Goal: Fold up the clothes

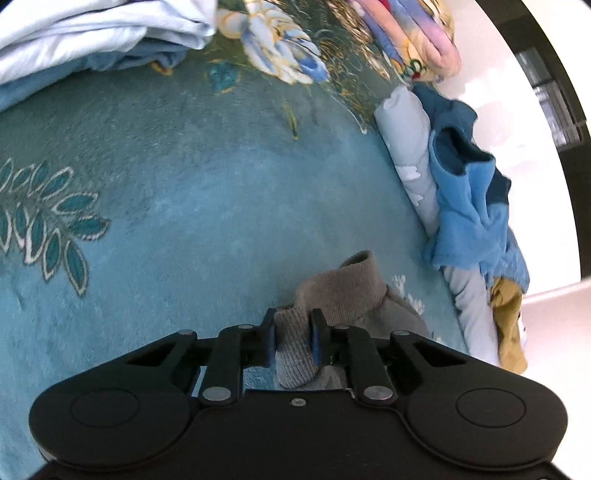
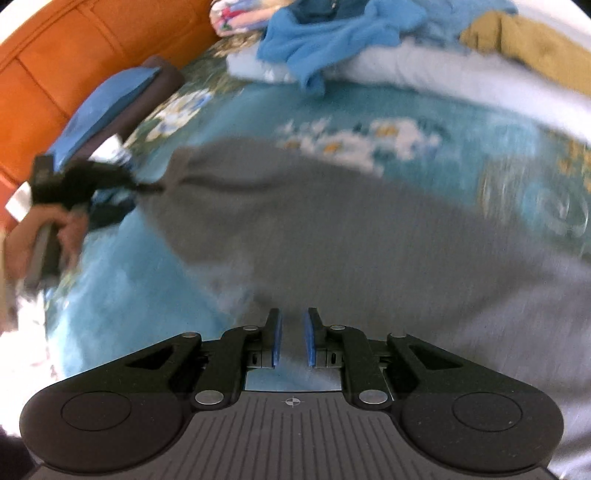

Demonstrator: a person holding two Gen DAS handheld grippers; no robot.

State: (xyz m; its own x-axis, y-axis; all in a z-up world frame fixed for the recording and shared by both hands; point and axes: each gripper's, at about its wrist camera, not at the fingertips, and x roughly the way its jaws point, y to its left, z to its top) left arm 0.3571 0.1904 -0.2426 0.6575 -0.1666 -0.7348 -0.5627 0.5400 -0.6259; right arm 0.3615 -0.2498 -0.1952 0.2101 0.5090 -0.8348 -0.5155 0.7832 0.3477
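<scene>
Ribbed knit fills the left wrist view's foreground: the left claw (image 1: 293,341) is clamped on the cuff of a grey garment (image 1: 343,295), its blue pads pressing a fold of ribbing from both sides. The rest of the cuff and a little grey cloth trail off to the right of the claw onto the teal floral bedspread (image 1: 184,184). Beyond lie a white and pale-blue folded pile (image 1: 92,33) at upper left and a blue fleece top (image 1: 469,206) heaped on a pale roll of bedding at right, well apart from the grip.

From the right wrist view, blurred, the grey garment (image 2: 332,229) spreads broadly across the bedspread, narrowing to the left where the left claw (image 2: 147,188), carried by a hand (image 2: 44,236), holds its end. The right claw (image 2: 293,339) hangs over the near edge of the cloth with its pads nearly together and, as far as I can tell, nothing between them.

I judge the garment soft, light and limp, sagging wherever unsupported. The ribbed cuff and hems are thicker and less slippery, so they make the surest holds; a matching edge or corner on the right side would suit the empty claw.
</scene>
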